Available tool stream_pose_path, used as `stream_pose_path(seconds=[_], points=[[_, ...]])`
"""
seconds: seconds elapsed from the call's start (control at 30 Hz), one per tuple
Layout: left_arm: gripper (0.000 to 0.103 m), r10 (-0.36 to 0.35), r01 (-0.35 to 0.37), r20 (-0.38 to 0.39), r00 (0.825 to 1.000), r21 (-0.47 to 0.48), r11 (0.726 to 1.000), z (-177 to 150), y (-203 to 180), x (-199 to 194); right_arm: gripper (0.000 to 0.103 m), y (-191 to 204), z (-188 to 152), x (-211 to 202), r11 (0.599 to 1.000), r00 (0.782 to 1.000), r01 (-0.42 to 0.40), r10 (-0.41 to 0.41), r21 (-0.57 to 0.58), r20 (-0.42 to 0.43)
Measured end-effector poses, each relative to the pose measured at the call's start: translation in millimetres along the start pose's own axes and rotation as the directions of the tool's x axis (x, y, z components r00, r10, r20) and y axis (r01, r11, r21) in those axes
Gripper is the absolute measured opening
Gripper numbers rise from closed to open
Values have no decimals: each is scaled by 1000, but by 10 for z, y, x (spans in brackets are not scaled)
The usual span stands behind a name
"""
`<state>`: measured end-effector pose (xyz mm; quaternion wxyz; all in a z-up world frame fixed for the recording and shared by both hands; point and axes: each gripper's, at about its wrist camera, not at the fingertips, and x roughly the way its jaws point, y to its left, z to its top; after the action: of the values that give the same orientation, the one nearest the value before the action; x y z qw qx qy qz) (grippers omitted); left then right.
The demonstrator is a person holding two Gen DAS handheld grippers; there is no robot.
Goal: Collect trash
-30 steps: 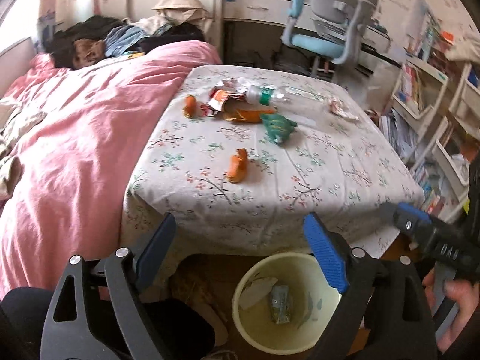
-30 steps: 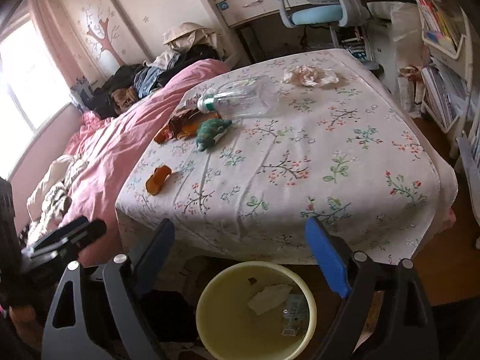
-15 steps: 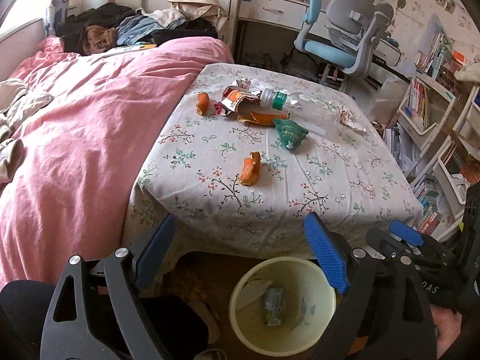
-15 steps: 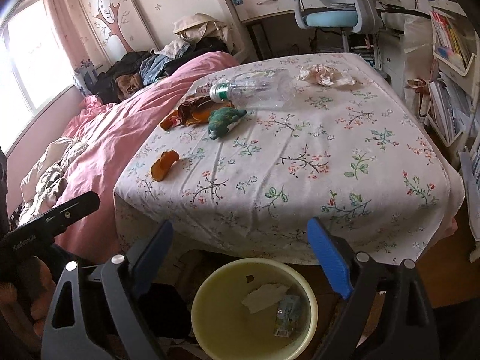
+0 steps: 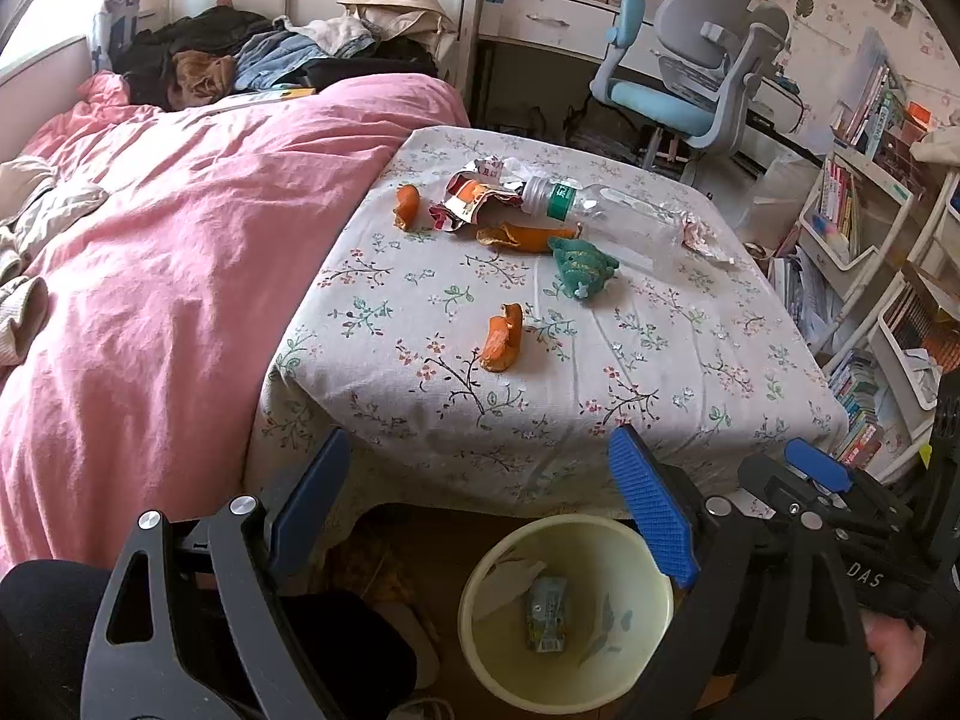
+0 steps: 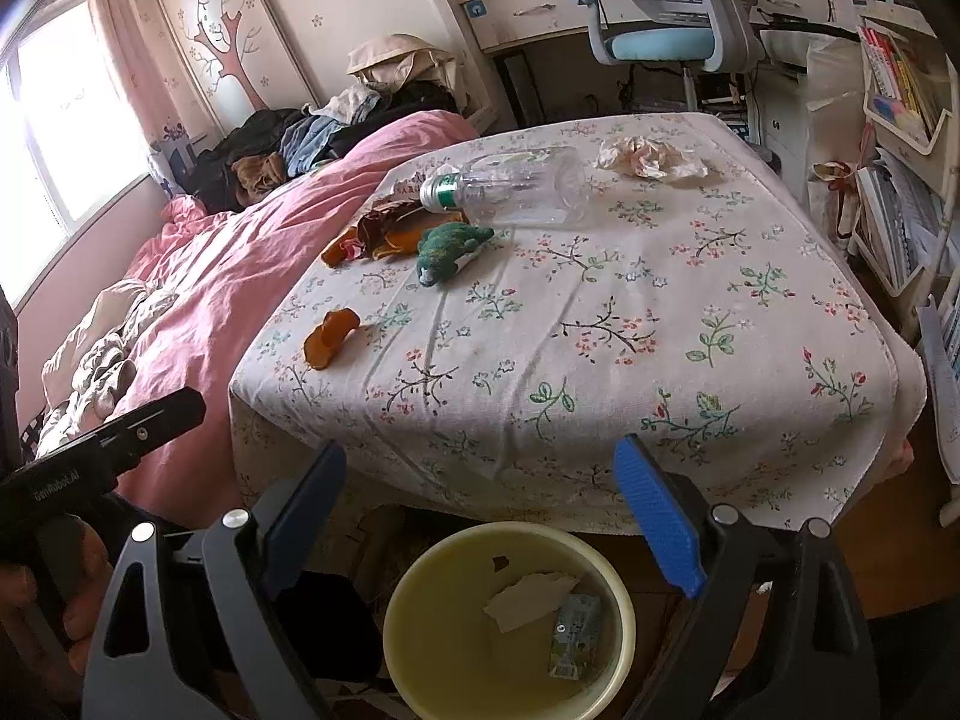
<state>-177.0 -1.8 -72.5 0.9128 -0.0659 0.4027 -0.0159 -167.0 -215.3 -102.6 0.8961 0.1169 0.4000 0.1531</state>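
On the floral tablecloth (image 5: 660, 360) lie orange peels (image 5: 501, 339) (image 6: 330, 339), a clear plastic bottle (image 5: 600, 207) (image 6: 510, 186), a torn snack wrapper (image 5: 474, 201) and crumpled paper (image 6: 648, 159). A green plush toy (image 5: 582, 267) (image 6: 450, 246) rests among them. Below the table's near edge stands a pale yellow bin (image 5: 540, 525) (image 6: 510, 531) holding a paper scrap and a small carton. My left gripper (image 5: 480, 480) hangs open over the bin, nothing between its blue pads. My right gripper (image 6: 480, 480) is open and empty too, beside the left.
A bed with a pink duvet (image 5: 180, 240) flanks the table's left side, with clothes piled at its far end. Behind the table stand a blue-grey desk chair (image 5: 690, 78) and a desk. Bookshelves (image 5: 858, 228) crowd the right side.
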Motion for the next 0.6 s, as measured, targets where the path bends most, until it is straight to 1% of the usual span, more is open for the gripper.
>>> stream_pose_path(seconds=[0.4,0.6], points=[[85,1,-1,4,1000,-34,999,16,78,0,87,9,3,-3,1000,1000,3,-3,0,6],[85,5,-5,0,1000,-111,994,48,242,17,87,7,12,-14,1000,1000,5,-6,7,26]])
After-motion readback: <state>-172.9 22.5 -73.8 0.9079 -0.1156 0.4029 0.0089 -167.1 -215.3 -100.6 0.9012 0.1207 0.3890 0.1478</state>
